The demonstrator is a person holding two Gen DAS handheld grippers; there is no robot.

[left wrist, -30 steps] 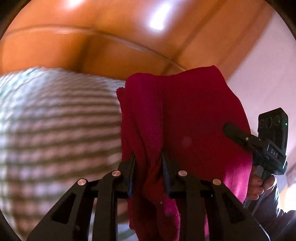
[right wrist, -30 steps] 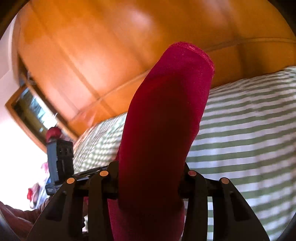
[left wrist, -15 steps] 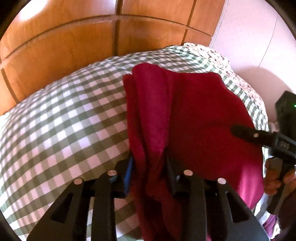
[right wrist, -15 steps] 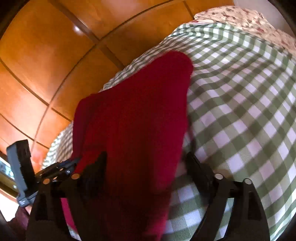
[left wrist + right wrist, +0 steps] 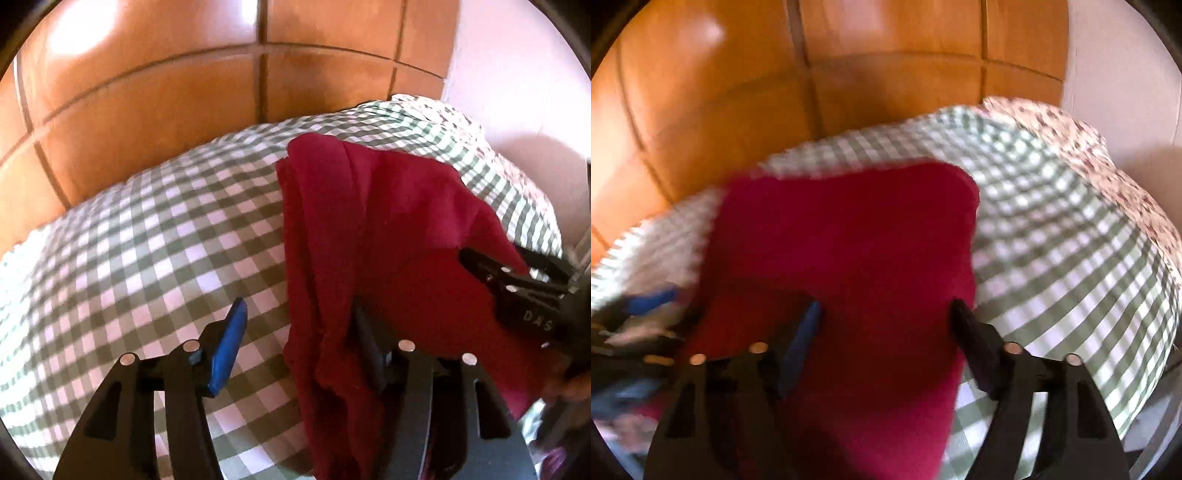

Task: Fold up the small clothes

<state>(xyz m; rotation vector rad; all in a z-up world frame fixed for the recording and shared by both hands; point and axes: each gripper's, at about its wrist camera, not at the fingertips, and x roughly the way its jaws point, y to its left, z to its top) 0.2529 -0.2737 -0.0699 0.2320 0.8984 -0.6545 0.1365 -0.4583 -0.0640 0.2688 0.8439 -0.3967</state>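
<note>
A dark red garment [image 5: 391,236] lies on the green-and-white checked bedcover [image 5: 147,240]. My left gripper [image 5: 295,332] is open, its jaws wide apart; the garment's left edge drapes between them and against the right finger. In the right wrist view the red garment [image 5: 849,258] lies flat and squared on the bedcover [image 5: 1052,258], and my right gripper [image 5: 886,317] is open over its near part. The right gripper also shows at the right edge of the left wrist view [image 5: 517,280], at the garment's right corner.
A wooden panelled wall [image 5: 184,92] stands behind the bed. A floral patterned cloth [image 5: 1089,147] lies at the far right end of the bed, by a pale wall [image 5: 517,74]. A hand shows at the lower right of the left wrist view.
Both grippers have gone from shut on the red garment to open. The garment, held up a second ago, has come down onto the bedcover.
</note>
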